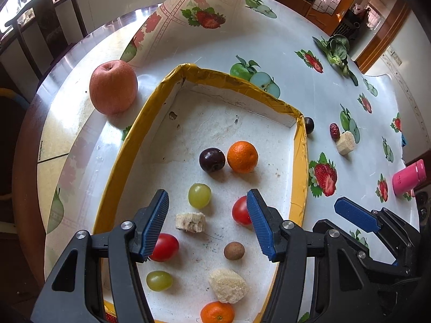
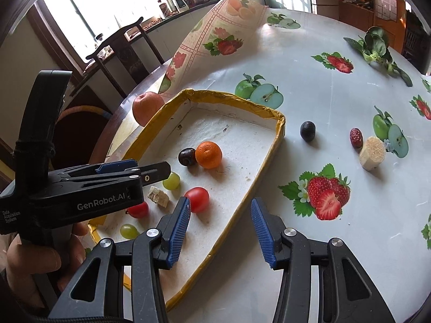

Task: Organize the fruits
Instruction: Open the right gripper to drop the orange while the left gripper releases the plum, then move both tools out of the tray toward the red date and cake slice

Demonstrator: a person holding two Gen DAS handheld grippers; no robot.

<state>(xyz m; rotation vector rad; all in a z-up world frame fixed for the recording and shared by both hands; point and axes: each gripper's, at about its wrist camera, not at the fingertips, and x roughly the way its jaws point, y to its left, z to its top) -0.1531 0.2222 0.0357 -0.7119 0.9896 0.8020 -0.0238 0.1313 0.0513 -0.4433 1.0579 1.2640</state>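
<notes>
Left gripper is hovering over the tray, fingers apart, nothing between them. Right gripper is hanging above the tray's right rim, fingers also apart and empty. Sitting in the tray: plum touching an orange at frame centre, grape, tomato lower down. Apple is resting on the counter upper left, outside the tray. Dark fruit and red date are lying right of it.
</notes>
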